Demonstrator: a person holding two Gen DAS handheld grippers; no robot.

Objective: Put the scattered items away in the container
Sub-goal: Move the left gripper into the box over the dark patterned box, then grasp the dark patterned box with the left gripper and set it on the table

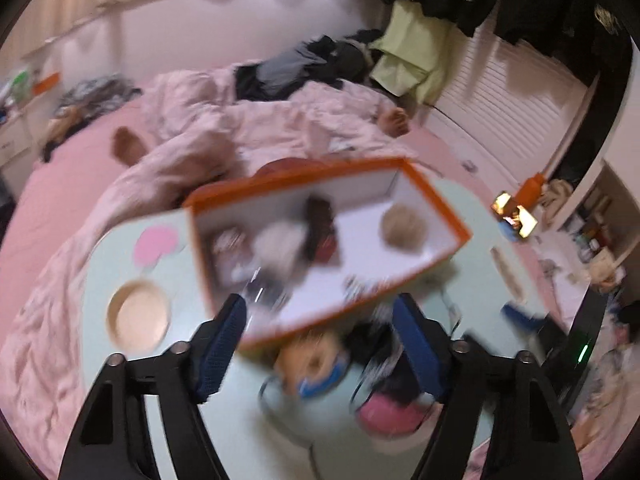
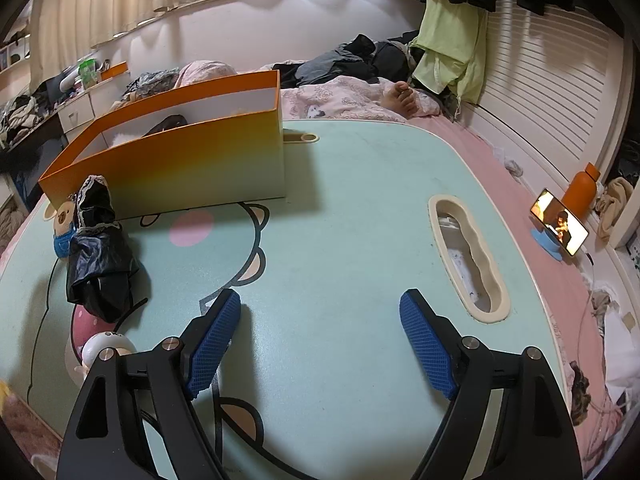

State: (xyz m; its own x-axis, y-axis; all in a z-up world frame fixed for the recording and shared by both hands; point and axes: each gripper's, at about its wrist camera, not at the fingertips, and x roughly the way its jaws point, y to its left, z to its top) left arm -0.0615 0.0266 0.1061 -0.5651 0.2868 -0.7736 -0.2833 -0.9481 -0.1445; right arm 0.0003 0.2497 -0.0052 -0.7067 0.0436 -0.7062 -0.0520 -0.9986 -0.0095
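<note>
An orange box with white inside (image 1: 432, 192) (image 2: 180, 168) stands on the mint-green table (image 2: 360, 200) and holds several items. My left gripper (image 1: 320, 344) is open, high above the box's near wall, over a bear toy with blue (image 1: 316, 364), a black cloth bundle (image 1: 372, 344) and a pink item (image 1: 384, 412). That view is blurred. My right gripper (image 2: 320, 340) is open and empty over bare table. The black bundle (image 2: 100, 264), bear toy (image 2: 62, 228) and a white round item (image 2: 106, 346) lie to its left.
A pink duvet (image 1: 200, 152) and a person's foot (image 2: 400, 98) lie behind the table. The table has a cup hole (image 1: 138, 316) and an oval slot (image 2: 468, 256). A lit phone on a blue stand (image 2: 558, 226) and an orange bottle (image 2: 582, 190) stand at right.
</note>
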